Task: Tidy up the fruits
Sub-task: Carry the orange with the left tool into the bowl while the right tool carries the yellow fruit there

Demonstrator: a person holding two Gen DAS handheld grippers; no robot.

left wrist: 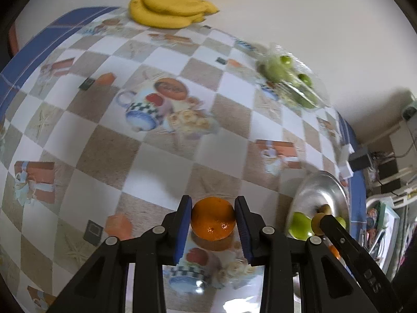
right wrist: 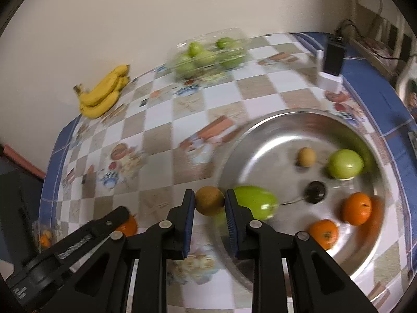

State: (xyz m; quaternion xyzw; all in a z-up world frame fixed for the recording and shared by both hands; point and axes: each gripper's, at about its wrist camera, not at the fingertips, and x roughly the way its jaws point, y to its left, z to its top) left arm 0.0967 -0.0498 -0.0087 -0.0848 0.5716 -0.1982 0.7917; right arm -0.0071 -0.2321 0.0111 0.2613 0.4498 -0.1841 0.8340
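The left tool (left wrist: 213, 230) has its two blue pads closed against the sides of an orange (left wrist: 213, 217), which fills the gap between them; I cannot tell if the fruit is lifted or rests on the counter (left wrist: 161, 161). I judge that the orange is light, firm and a little springy, with a peel that gives good friction, so a hold across its widest part, as now, should be safe without much pressure.

The right tool (right wrist: 210, 203) holds a small brown round fruit (right wrist: 209, 200), perhaps a kiwi, pinched between the pads just at the near-left rim of the metal bowl (right wrist: 370, 268). It looks light and soft, so I think it can bruise under a hard squeeze.

Count, from the right wrist view: far ahead and left of the right tool, one bunch of bananas (right wrist: 103, 96) of about three. Far ahead, one clear plastic box (right wrist: 208, 54) with about six green fruits, blurred. Right of the tool, inside the bowl: two green apples (right wrist: 256, 202) (right wrist: 344, 163), one more brown fruit (right wrist: 306, 157), two oranges (right wrist: 323, 233) (right wrist: 357, 208), and one dark round thing (right wrist: 316, 188) that I cannot name. At the far left edge lies something orange in a wrapper, not clear.
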